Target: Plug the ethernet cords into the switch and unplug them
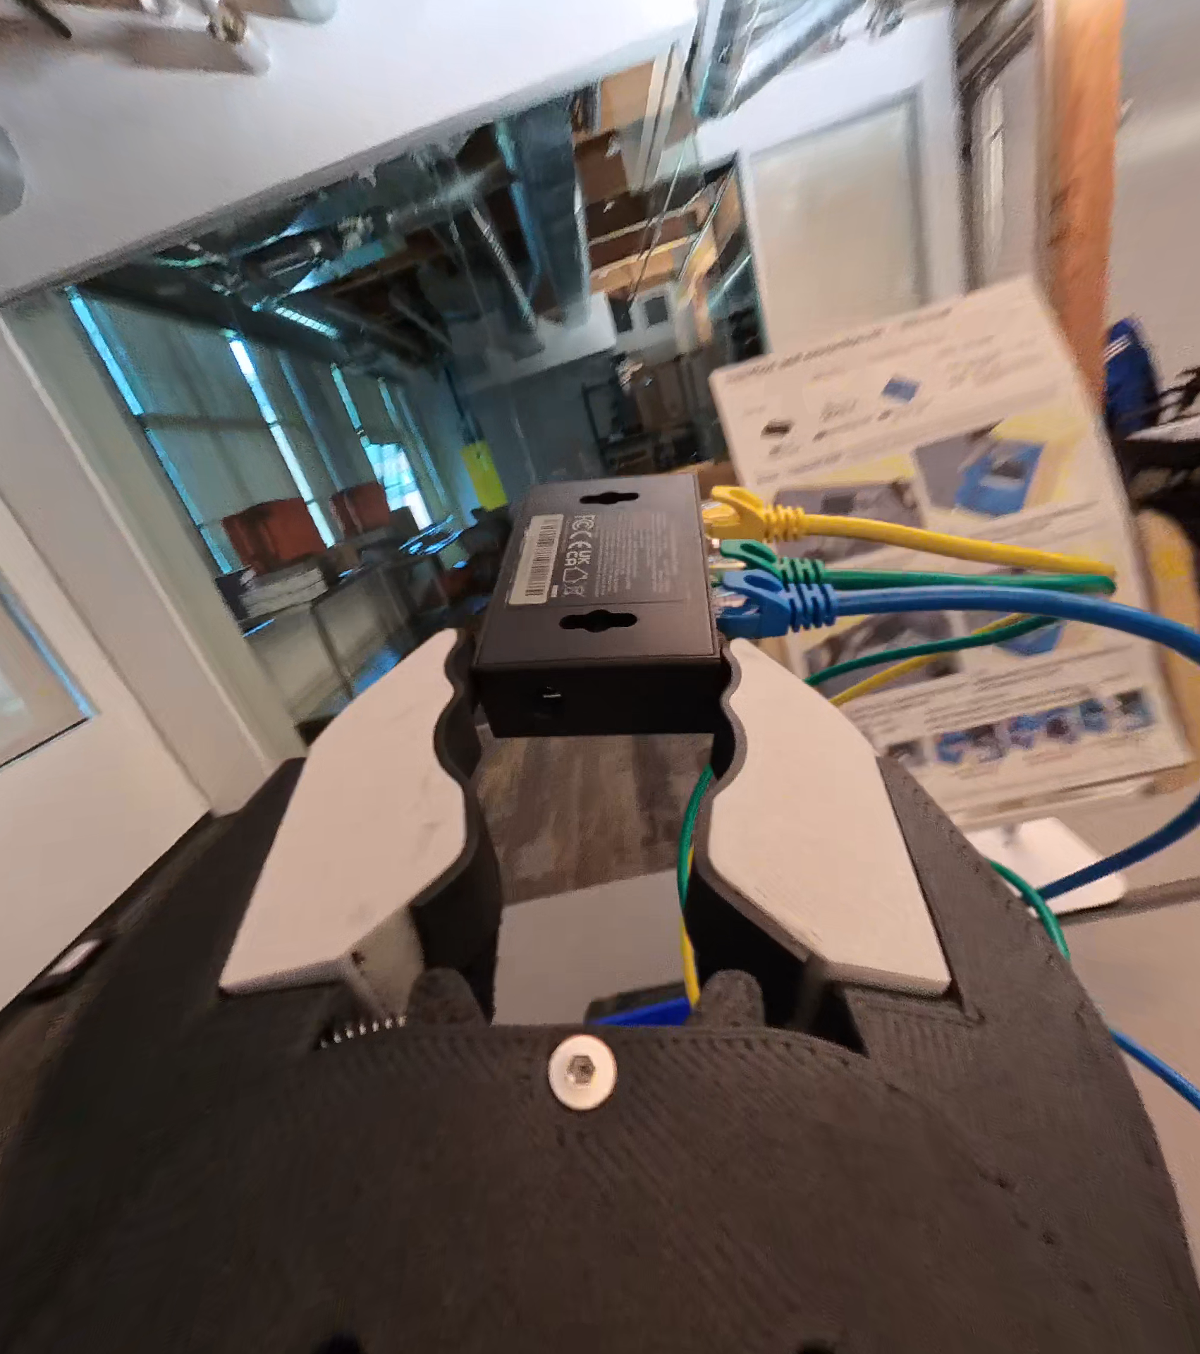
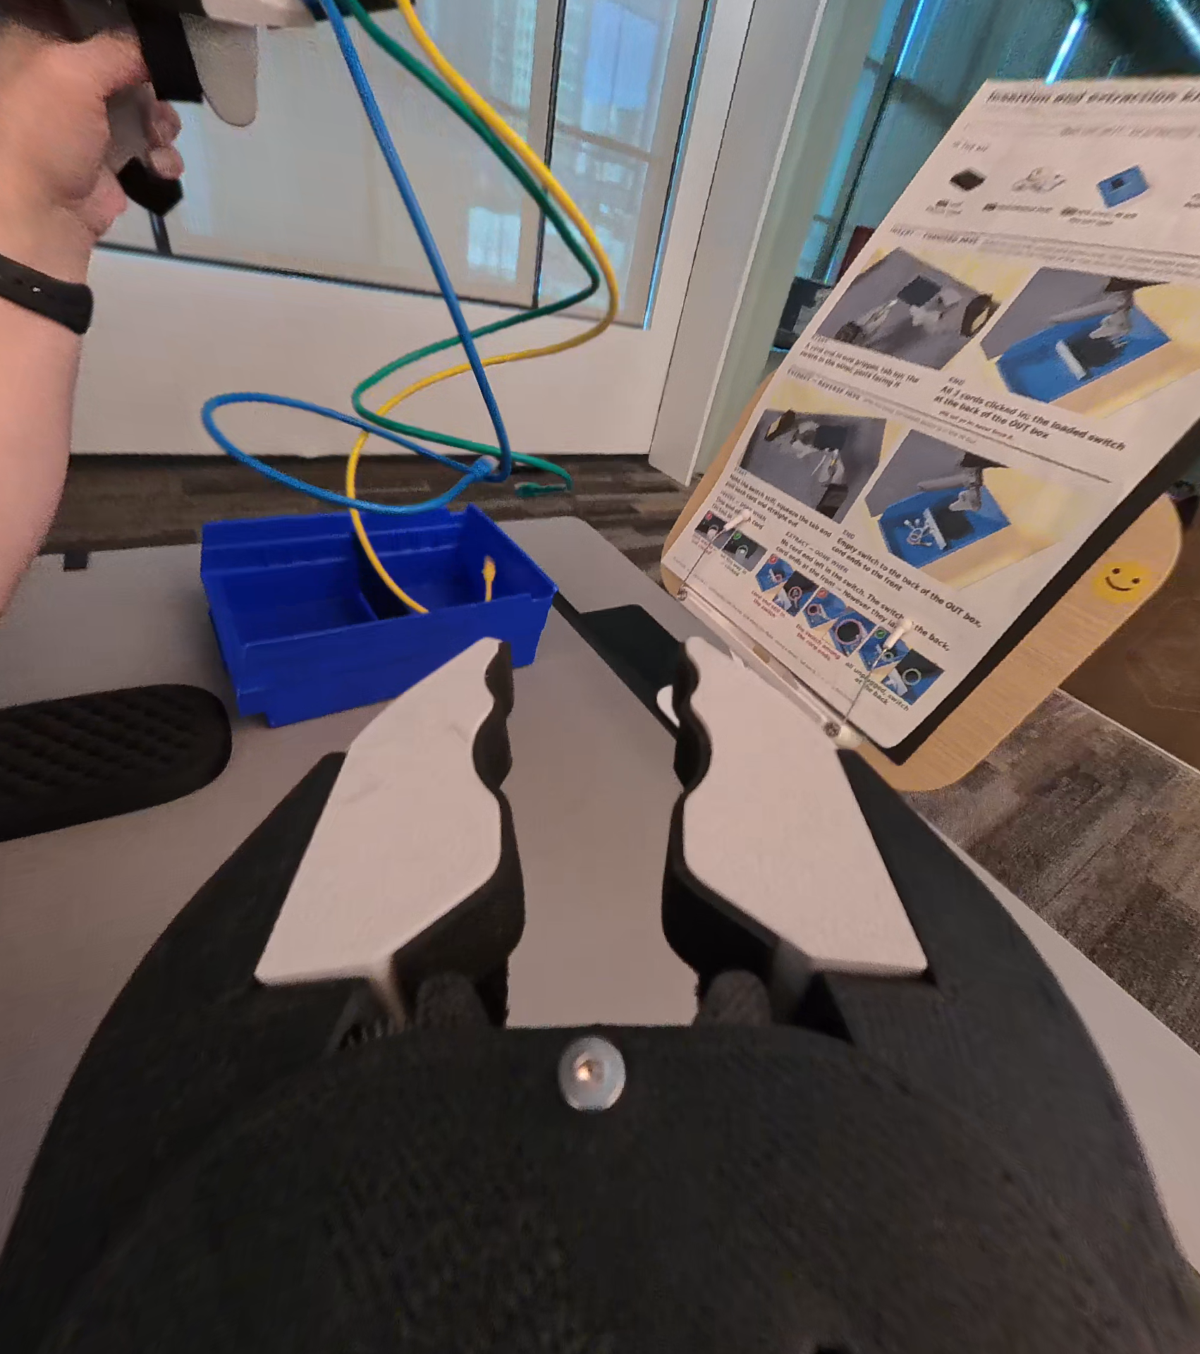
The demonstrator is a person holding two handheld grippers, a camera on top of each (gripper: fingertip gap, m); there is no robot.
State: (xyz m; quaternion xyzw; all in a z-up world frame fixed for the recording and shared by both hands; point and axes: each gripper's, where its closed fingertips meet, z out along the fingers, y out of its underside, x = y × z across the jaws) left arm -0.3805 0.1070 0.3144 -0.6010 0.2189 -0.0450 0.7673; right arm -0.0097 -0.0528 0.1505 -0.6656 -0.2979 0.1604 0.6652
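Now the left claw [image 1: 597, 681] grips the switch [image 1: 601, 586] aloft, three cords plugged; the right claw [image 2: 593, 703], released, must pinch the blue cord [image 1: 773, 602] and unplug.

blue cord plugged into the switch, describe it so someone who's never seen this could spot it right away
Find the black switch clamped in the left gripper, held in the air with its labelled underside facing the camera. Three cords enter its right side in a row. The blue cord sits nearest the gripper fingers, next to the green cord, with the yellow cord farthest; only the blue one sweeps out in a wide loop.
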